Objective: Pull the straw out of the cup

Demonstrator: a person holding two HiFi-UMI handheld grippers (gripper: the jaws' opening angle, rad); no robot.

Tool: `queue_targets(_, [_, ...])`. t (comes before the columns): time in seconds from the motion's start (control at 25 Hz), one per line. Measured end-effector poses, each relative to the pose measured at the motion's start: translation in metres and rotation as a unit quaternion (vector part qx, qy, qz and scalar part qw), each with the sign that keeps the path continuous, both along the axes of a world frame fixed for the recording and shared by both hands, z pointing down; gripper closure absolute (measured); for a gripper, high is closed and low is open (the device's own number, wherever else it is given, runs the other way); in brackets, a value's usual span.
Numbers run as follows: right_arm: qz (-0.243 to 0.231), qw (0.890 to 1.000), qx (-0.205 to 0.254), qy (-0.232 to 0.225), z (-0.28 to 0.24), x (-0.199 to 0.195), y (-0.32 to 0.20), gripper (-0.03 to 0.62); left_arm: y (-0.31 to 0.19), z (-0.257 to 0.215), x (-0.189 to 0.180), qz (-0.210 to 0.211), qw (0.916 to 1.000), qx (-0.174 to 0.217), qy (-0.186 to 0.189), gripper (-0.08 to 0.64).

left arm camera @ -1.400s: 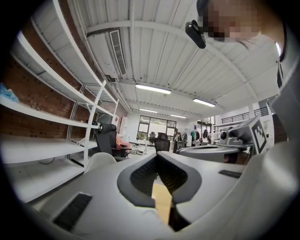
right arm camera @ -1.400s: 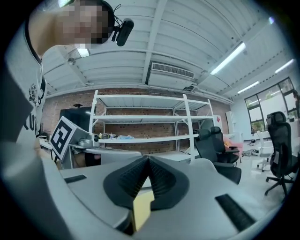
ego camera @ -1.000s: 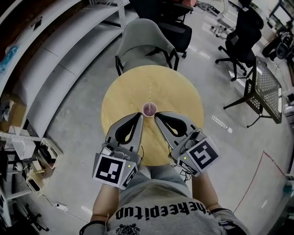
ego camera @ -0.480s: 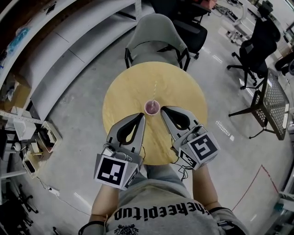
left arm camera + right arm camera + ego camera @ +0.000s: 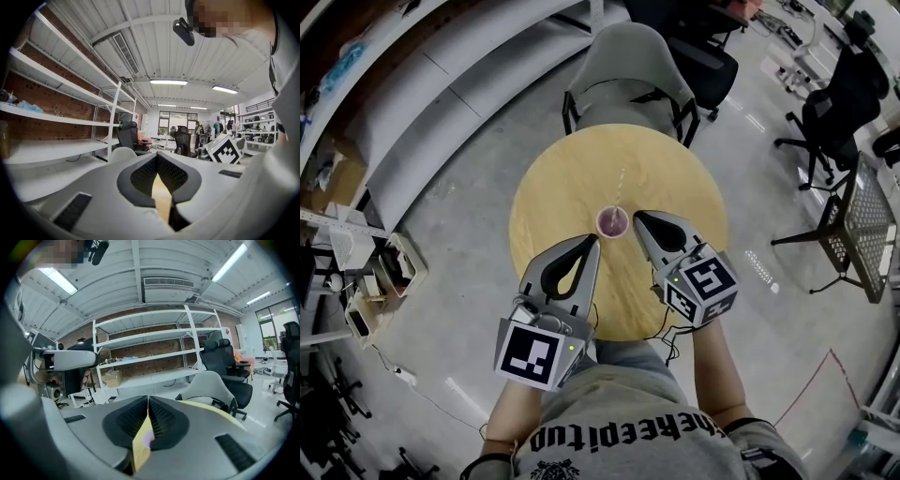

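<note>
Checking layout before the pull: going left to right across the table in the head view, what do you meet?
left gripper → cup → right gripper, its jaws just opening slightly, nothing between them

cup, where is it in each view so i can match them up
head view: the cup stands mid-picture, at the middle of the round table.
left gripper view: not in it.
right gripper view: a pink sliver, low centre.
shared landmark: the table's yellow top, seen in all three.
</note>
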State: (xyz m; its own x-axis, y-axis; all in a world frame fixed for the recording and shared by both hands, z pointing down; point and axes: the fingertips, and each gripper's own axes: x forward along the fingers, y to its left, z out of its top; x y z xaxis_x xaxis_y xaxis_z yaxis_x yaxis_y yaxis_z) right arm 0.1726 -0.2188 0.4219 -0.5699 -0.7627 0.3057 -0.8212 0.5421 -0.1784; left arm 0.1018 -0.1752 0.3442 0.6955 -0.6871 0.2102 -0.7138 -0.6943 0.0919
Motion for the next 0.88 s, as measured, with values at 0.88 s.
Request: queue_targets(0.88, [-0.033, 0.994, -0.105, 0.016, 0.091, -0.008, -0.042, 0.509, -0.031, 0.031, -0.019, -0.050, 0.9981, -0.034, -0.015, 0.535])
